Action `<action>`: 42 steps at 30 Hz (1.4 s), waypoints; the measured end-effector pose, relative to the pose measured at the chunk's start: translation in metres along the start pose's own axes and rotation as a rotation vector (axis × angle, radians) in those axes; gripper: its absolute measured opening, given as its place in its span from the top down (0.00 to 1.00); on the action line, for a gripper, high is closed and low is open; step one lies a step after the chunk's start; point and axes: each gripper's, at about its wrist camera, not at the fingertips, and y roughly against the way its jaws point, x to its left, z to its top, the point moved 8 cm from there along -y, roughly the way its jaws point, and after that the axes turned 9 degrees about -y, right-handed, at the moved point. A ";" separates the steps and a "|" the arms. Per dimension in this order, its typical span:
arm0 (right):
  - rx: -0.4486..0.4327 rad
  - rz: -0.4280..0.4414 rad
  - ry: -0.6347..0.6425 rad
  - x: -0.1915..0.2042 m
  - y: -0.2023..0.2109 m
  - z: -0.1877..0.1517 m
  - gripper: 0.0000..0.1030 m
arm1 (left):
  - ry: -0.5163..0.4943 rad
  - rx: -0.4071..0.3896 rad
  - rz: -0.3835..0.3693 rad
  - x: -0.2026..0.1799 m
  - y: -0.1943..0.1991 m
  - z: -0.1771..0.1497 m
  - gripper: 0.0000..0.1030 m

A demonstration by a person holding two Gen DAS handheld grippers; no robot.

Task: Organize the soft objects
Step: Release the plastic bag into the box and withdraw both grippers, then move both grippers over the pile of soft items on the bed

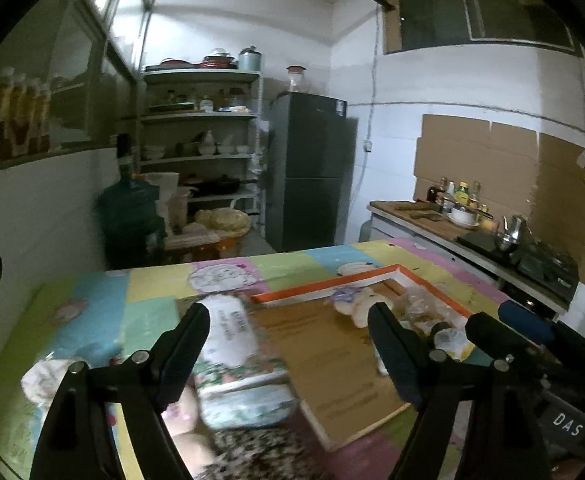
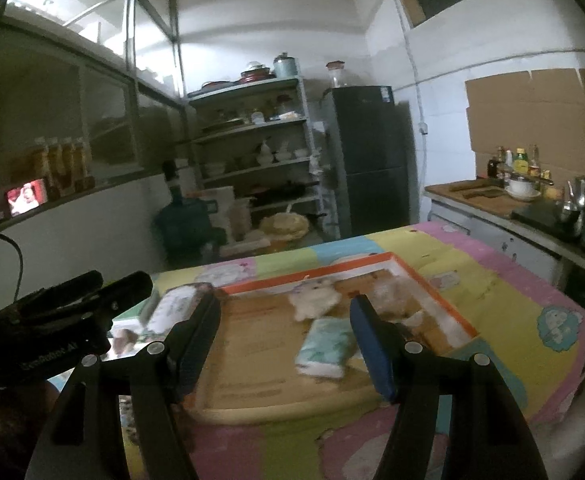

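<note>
Both the left gripper [image 1: 288,344] and right gripper [image 2: 284,336] stand spread, holding nothing. The tissue pack [image 2: 324,346] lies at the right gripper's twelve o'clock in the tray [image 2: 436,292]. A hasty reach risks pushing the soft pack aside.

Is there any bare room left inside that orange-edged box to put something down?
Yes. The orange-edged box has bare cardboard floor along its near-left part. Its far-right end is crowded: a plush toy, a tissue pack and a crinkly bag.

A table [image 2: 504,320] under a pastel patchwork cloth carries a shallow orange-rimmed cardboard tray [image 2: 260,344] and soft packs [image 1: 228,332].
</note>
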 end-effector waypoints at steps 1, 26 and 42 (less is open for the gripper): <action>0.003 0.005 0.003 0.004 0.000 -0.002 0.33 | 0.005 0.001 0.007 0.004 0.003 -0.002 0.23; 0.086 0.273 0.133 0.138 0.004 -0.036 0.33 | 0.097 -0.112 0.360 0.130 0.146 -0.002 0.23; 0.242 0.257 0.236 0.140 -0.031 -0.101 0.29 | 0.174 -0.014 0.349 0.175 0.125 -0.066 0.23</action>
